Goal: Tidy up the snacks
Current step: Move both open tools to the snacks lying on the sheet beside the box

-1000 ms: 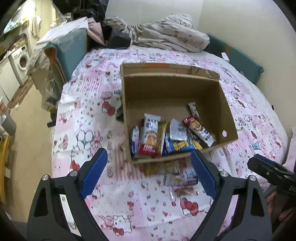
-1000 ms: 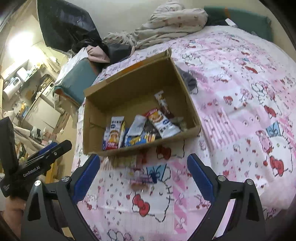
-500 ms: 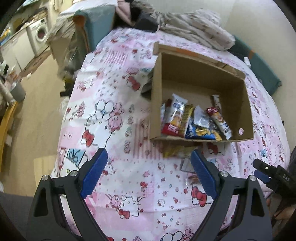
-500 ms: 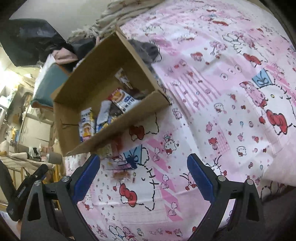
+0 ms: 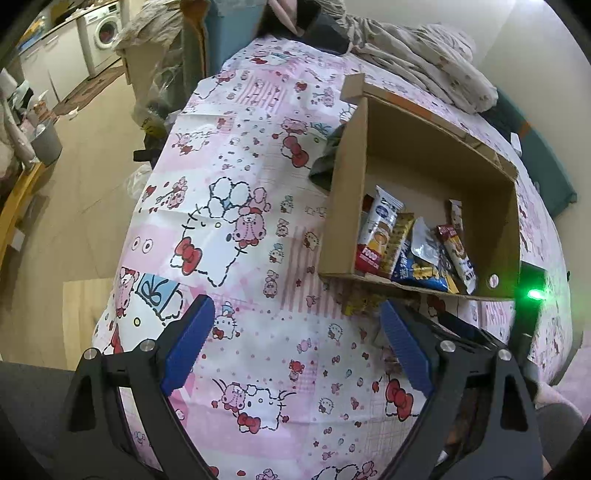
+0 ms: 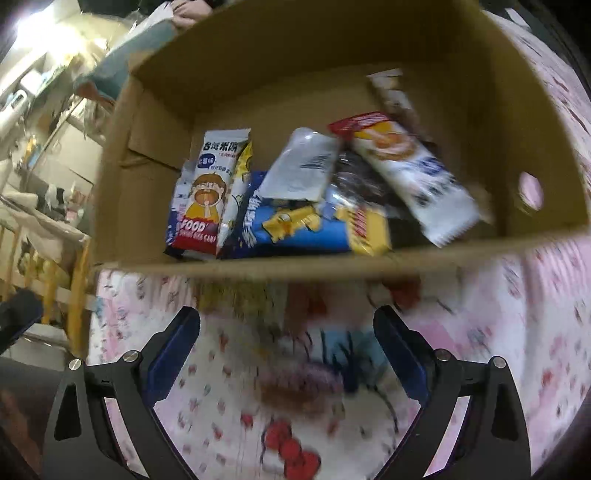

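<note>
A cardboard box (image 5: pixel 439 155) stands on the pink cartoon-print bedsheet (image 5: pixel 240 229) and holds several snack packets (image 6: pixel 306 192). Loose snacks lie on the sheet just in front of the box: a yellow packet (image 5: pixel 360 301) and, blurred in the right wrist view, a brownish one (image 6: pixel 295 391). My left gripper (image 5: pixel 295 350) is open and empty, low over the sheet to the left of the box front. My right gripper (image 6: pixel 286 350) is open and empty, close above the loose snacks in front of the box. It also shows in the left wrist view (image 5: pixel 461 332).
A crumpled blanket (image 5: pixel 413 59) and teal cushions (image 5: pixel 535 155) lie behind the box. A dark cloth (image 5: pixel 325 162) sits against the box's left wall. The bed edge drops to the floor (image 5: pixel 81 177) on the left, where a washing machine (image 5: pixel 105 29) stands.
My right gripper has dropped in close toward the loose snacks in front of the box. My left gripper has swung left and lower, so the box now sits to its right.
</note>
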The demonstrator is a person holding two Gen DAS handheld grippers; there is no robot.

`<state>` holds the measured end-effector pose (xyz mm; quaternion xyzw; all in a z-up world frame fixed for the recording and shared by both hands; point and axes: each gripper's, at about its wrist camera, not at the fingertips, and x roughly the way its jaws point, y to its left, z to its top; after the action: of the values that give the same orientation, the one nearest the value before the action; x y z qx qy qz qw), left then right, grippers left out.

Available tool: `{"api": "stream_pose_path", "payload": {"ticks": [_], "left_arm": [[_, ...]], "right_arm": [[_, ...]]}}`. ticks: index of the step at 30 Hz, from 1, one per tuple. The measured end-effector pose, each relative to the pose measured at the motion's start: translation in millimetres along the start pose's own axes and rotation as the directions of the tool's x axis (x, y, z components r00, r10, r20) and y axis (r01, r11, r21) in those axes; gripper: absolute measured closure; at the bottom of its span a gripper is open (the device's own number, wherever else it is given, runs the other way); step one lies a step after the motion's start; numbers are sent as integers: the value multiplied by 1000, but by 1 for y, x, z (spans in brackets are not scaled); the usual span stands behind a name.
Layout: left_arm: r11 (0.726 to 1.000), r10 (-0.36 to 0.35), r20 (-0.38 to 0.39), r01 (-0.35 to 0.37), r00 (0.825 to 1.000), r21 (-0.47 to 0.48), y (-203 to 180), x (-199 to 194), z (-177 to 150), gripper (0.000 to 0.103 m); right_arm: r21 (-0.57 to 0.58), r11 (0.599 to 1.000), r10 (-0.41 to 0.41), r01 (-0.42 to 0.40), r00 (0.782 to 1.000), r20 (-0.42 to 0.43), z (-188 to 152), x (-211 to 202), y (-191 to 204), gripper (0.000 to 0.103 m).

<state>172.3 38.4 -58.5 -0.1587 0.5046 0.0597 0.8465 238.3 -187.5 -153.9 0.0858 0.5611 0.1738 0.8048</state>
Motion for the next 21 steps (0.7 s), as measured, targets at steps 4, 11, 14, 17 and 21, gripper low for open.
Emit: {"api": "stream_pose_path", "payload": {"ticks": [4, 11, 14, 17, 21], "left_arm": [[1000, 2, -17, -2, 1000, -26, 8, 3, 2, 14], [998, 7, -25, -8, 1000, -59, 17, 3, 10, 14], [992, -2, -4, 1, 1000, -127, 31, -3, 20, 14], [986, 1, -4, -1, 1000, -165, 39, -4, 23, 14], [987, -11, -40, 5, 999, -160, 37, 3, 16, 14]], "right_arm": [[-32, 999, 10, -10, 1000, -20, 9, 19, 7, 16], [-74, 990, 113, -119, 990, -89, 0, 17, 17, 62], [-23, 985, 166, -172, 975, -146, -16, 10, 15, 68], [26, 979, 205, -204, 962, -178, -35, 4, 16, 70], [15, 969, 247, -248, 953, -176, -46, -11, 33, 75]]}}
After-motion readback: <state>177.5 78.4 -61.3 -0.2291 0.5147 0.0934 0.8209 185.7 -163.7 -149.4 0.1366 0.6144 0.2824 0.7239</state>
